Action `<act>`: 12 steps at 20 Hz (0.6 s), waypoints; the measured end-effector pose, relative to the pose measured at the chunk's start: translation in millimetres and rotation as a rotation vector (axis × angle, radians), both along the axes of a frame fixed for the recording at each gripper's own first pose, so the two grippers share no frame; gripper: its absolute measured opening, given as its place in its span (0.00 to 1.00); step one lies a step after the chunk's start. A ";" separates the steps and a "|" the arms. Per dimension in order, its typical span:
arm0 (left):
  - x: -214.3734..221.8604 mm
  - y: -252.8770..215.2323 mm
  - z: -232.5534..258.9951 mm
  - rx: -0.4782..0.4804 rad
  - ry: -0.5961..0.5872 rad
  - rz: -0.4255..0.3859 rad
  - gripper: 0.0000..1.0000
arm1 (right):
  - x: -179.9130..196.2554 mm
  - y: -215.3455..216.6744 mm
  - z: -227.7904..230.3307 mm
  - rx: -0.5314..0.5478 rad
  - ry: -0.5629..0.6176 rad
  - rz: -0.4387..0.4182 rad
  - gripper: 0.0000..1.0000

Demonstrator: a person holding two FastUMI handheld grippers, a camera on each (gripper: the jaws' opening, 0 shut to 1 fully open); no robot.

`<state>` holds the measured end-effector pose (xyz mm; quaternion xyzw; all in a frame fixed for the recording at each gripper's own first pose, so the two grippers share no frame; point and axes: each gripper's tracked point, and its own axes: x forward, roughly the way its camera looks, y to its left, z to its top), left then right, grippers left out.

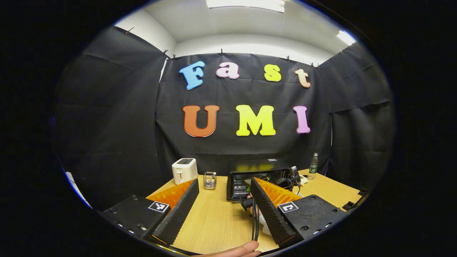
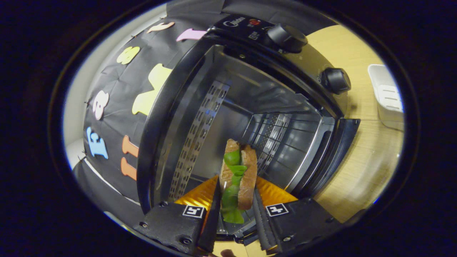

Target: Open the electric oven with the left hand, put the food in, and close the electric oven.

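In the left gripper view, the left tongs (image 1: 223, 207) sit low in the frame with their jaws spread wide apart and nothing between them, held level above the wooden tabletop (image 1: 217, 221). At the far edge of the tabletop, left of centre, stands a white toaster (image 1: 184, 170); just right of it is a small clear holder (image 1: 209, 180). Right of centre is the electric oven (image 1: 259, 178), its door down. The other gripper and the hand holding it reach toward the oven's mouth, partly hidden behind the left tongs' right finger. Farther right stands a plastic bottle (image 1: 313, 165). A fingertip (image 1: 246, 248) shows at the bottom edge.

In the right gripper view, the picture is rolled sideways. The right tongs (image 2: 235, 210), at bottom centre, are clamped on a sandwich (image 2: 238, 175) of brown bread with green leaf, held on edge at the oven's opening, with the metal cavity (image 2: 250, 107) behind it. Two black knobs (image 2: 287, 37) sit at upper right, and a white container (image 2: 387, 94) lies at the right edge.
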<state>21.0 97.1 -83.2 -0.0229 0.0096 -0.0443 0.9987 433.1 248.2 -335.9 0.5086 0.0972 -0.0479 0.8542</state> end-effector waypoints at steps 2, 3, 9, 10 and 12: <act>0.8 0.7 -1.6 -0.004 0.001 0.001 0.95 | -0.5 0.0 -0.6 -0.065 0.011 0.005 0.41; 1.0 0.8 -1.4 -0.003 0.003 0.001 0.95 | -1.1 0.3 0.3 -0.097 0.009 0.008 0.57; 1.0 0.6 -6.1 0.014 0.005 0.007 0.95 | -0.7 9.7 0.1 -0.432 0.033 0.072 0.86; 0.0 1.5 -6.2 0.016 0.010 0.008 0.95 | -1.4 11.9 -3.1 -0.439 0.041 0.091 0.89; 1.1 2.4 -6.7 0.020 0.013 0.012 0.95 | -1.0 12.8 -3.2 -0.462 0.053 0.121 0.92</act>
